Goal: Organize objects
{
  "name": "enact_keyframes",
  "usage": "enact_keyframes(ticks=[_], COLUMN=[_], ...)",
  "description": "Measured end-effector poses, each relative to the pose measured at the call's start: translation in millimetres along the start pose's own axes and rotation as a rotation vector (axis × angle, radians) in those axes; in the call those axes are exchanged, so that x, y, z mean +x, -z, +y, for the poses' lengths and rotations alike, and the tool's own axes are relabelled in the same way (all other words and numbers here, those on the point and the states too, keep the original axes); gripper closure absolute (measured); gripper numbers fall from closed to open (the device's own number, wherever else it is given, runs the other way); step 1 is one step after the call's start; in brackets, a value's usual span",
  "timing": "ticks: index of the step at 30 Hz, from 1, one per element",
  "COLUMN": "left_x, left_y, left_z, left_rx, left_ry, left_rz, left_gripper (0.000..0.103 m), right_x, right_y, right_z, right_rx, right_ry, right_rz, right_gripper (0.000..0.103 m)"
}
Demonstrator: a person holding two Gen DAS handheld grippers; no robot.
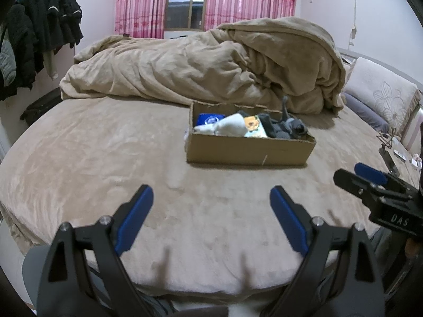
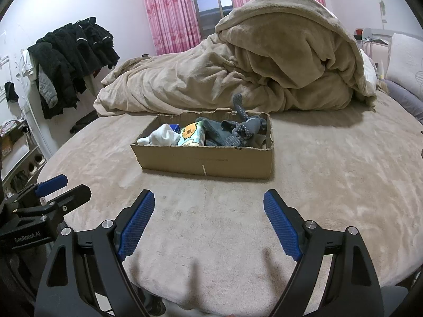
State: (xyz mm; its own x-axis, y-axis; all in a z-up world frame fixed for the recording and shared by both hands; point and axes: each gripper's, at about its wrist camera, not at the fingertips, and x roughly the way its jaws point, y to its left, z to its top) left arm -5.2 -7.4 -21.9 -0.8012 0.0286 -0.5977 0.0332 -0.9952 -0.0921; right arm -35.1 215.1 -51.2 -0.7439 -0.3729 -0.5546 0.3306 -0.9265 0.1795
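A shallow cardboard box (image 1: 248,150) (image 2: 206,162) stands on the beige bed. Inside lie a blue item (image 1: 208,119), white socks (image 1: 231,126) (image 2: 162,137), a pale pack with an orange cartoon face (image 1: 254,127) (image 2: 191,134) and grey dotted socks (image 1: 286,128) (image 2: 242,129). My left gripper (image 1: 211,198) is open and empty, hovering over the bed in front of the box. My right gripper (image 2: 208,200) is open and empty too, also short of the box. Each gripper shows at the edge of the other's view, the right one (image 1: 370,182) and the left one (image 2: 60,189).
A crumpled beige duvet (image 1: 211,63) (image 2: 264,66) is heaped behind the box. Dark clothes (image 1: 34,37) (image 2: 71,58) hang at the left wall. Pillows (image 1: 380,97) lie at the right. Pink curtains (image 1: 140,5) frame a window at the back.
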Motion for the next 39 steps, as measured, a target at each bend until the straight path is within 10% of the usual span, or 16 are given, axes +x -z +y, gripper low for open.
enact_keyframes(ticks=[39], left_x=[10.3], left_y=[-2.8], left_z=[3.5], left_rx=[-0.018], left_ry=[0.027], left_rz=[0.023], left_gripper=[0.012], right_x=[7.4], right_y=[-3.5], right_z=[-0.4], right_rx=[-0.003], right_ry=[0.011], right_rz=[0.017], right_gripper=[0.016])
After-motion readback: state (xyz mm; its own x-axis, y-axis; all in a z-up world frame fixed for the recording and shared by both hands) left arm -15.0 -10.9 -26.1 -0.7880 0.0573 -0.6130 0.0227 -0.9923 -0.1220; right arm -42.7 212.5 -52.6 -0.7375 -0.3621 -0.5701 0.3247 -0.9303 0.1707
